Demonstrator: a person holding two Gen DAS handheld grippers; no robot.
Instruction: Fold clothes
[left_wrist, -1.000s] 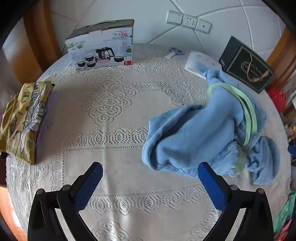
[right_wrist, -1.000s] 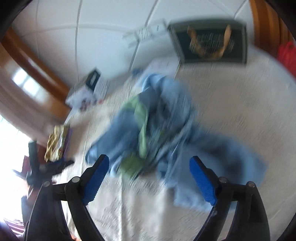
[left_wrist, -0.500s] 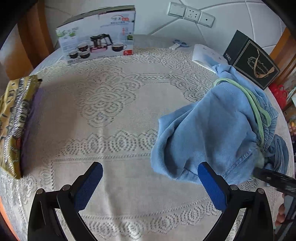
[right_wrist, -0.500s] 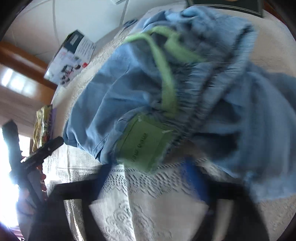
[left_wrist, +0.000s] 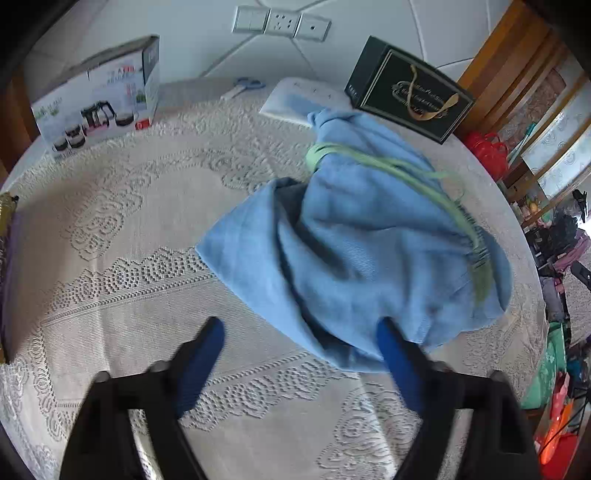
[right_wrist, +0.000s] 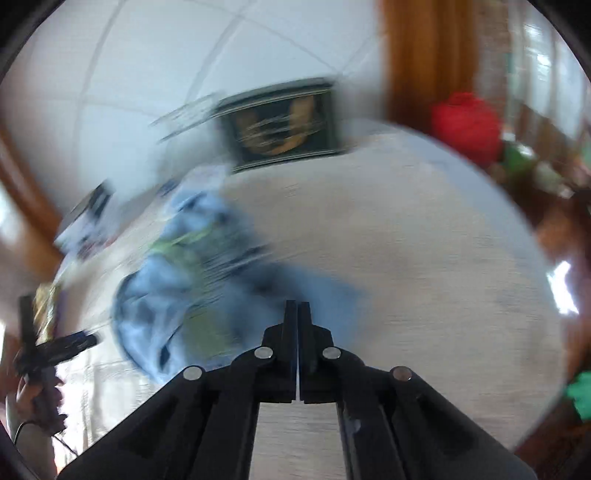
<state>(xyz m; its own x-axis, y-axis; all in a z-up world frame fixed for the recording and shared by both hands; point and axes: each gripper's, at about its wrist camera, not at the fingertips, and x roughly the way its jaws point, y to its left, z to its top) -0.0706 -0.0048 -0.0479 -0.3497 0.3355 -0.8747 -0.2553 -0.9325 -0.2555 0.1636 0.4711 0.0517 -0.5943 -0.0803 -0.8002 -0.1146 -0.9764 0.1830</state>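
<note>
A crumpled light-blue garment (left_wrist: 369, 243) with a green waistband lies on the lace tablecloth (left_wrist: 122, 280). My left gripper (left_wrist: 301, 354) is open just before its near edge, the right blue pad (left_wrist: 391, 354) against the cloth. In the blurred right wrist view, my right gripper (right_wrist: 297, 314) has its jaws together at the garment's (right_wrist: 177, 288) blue edge; the cloth seems pinched between them.
A tea-set box (left_wrist: 99, 99) stands at the back left. A dark gift box (left_wrist: 410, 88), a white flat box (left_wrist: 295, 99) and scissors (left_wrist: 243, 85) are at the back. A red bag (left_wrist: 484, 151) hangs past the table's right edge.
My right gripper went from wide open to shut at the garment and swung back fast. The garment was pulled taller and shifted. My left gripper moved closer to its near edge.
</note>
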